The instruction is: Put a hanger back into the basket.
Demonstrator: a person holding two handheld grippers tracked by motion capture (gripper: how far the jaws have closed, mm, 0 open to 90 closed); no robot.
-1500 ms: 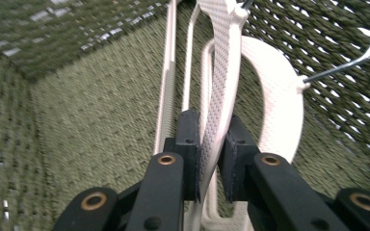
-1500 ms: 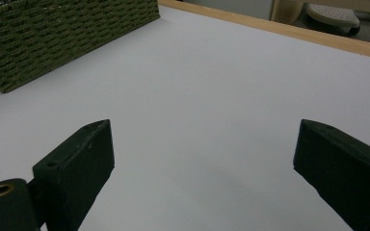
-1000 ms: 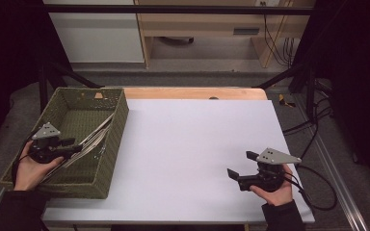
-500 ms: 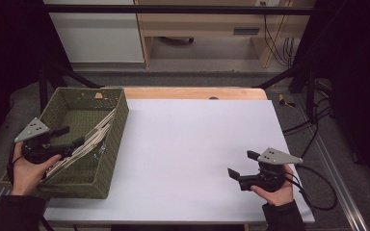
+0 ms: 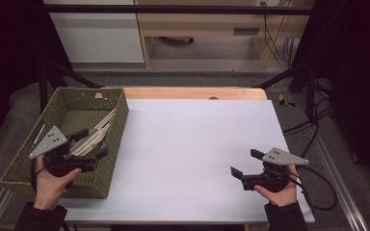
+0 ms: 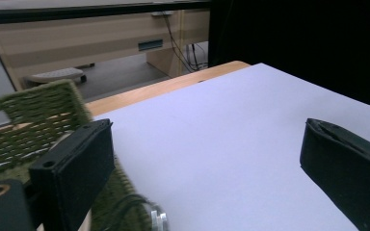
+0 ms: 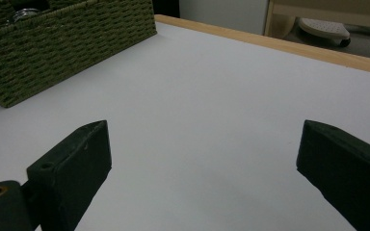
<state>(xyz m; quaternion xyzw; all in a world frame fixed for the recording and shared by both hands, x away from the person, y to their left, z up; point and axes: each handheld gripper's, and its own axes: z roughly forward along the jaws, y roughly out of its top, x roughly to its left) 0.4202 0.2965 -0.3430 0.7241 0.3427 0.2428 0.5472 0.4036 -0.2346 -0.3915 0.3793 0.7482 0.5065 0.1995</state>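
A green woven basket (image 5: pixel 118 108) stands at the table's left edge, and its rim (image 6: pixel 43 110) rises at the left of the left gripper view. A bundle of pale long sticks (image 5: pixel 95 134) leans inside against its right wall. My left gripper (image 5: pixel 90 143) hovers over the basket's near right part, just beside the sticks. Its jaws have just been opening, and nothing lies between them (image 6: pixel 207 168). My right gripper (image 5: pixel 245 162) rests low at the table's near right, open and empty (image 7: pixel 204 168), pointing toward the basket (image 7: pixel 67 43).
A white sheet (image 5: pixel 192 144) covers the table, with a wooden strip (image 5: pixel 192 93) along its far edge. Cables (image 5: pixel 313 125) trail off the right side. Beyond the table are a white cabinet (image 5: pixel 96 33) and a wooden bench (image 5: pixel 207 24).
The left gripper has moved right toward the basket's right wall and its jaws have spread wide apart. The sticks stay in the basket. The right gripper has not moved.
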